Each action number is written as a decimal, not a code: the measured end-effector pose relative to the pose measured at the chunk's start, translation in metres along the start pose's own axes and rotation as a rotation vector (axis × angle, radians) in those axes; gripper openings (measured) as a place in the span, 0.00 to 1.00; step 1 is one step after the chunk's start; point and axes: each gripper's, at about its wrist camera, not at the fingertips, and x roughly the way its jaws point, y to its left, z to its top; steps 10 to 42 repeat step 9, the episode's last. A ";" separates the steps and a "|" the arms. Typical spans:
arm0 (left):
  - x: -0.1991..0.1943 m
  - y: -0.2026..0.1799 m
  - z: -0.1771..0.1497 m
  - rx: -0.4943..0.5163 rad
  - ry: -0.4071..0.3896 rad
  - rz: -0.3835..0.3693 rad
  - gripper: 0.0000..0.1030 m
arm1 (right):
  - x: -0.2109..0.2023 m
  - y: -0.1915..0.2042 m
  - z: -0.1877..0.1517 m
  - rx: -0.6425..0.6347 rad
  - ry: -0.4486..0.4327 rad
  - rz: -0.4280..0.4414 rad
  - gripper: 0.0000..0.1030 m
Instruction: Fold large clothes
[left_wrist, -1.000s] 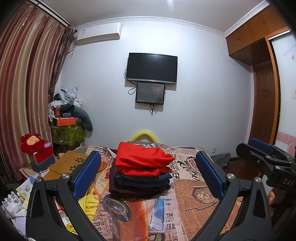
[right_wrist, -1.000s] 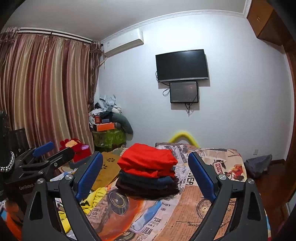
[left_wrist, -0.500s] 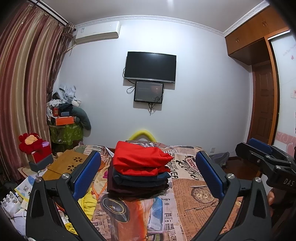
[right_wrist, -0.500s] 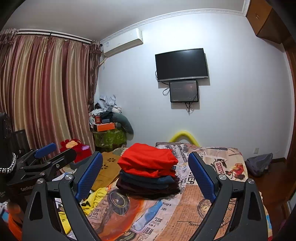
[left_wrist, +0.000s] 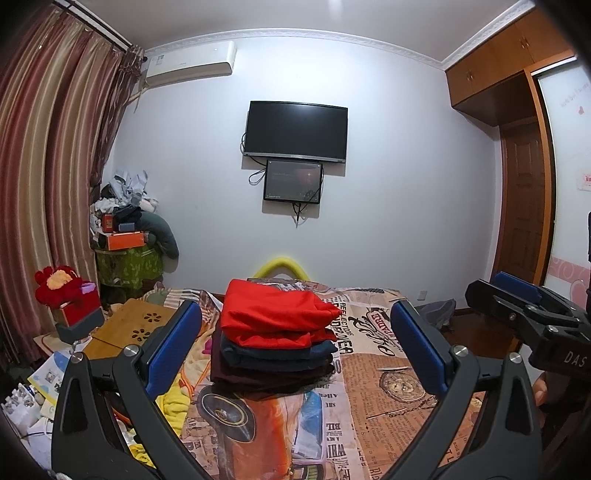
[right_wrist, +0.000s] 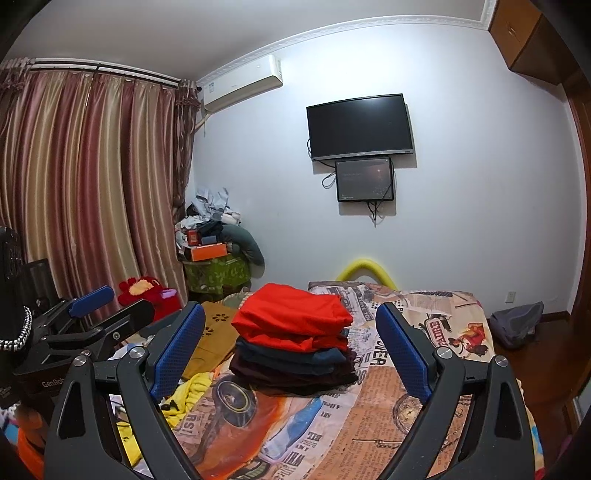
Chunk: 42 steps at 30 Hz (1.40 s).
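Note:
A stack of folded clothes stands on the bed, with a red garment (left_wrist: 275, 319) on top, a navy one (left_wrist: 273, 354) under it and a dark maroon one (left_wrist: 266, 376) at the bottom. The stack also shows in the right wrist view (right_wrist: 295, 321). My left gripper (left_wrist: 295, 343) is open and empty, held above the near part of the bed, short of the stack. My right gripper (right_wrist: 290, 347) is open and empty too, at the same distance. Each gripper shows at the edge of the other's view: the right one (left_wrist: 517, 306) and the left one (right_wrist: 96, 310).
The bed has a newspaper-print cover (left_wrist: 373, 373). A yellow garment (left_wrist: 173, 402) lies crumpled at its left edge beside a wooden lap table (left_wrist: 129, 328). A red plush toy (left_wrist: 59, 288) and a cluttered green box (left_wrist: 129, 262) stand left. A grey bag (right_wrist: 517, 325) lies on the floor.
Both grippers have tilted up and drawn back slightly, so the stack sits a little lower and left in view. Both stay open and empty. The clothes have not moved.

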 end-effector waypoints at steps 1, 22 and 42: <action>0.001 0.000 0.000 0.000 0.003 0.001 1.00 | 0.000 0.000 0.000 0.000 0.001 0.000 0.90; 0.004 0.000 -0.002 -0.008 0.015 -0.006 1.00 | 0.001 -0.002 0.001 0.007 0.003 0.002 0.90; 0.004 0.000 -0.002 -0.008 0.015 -0.006 1.00 | 0.001 -0.002 0.001 0.007 0.003 0.002 0.90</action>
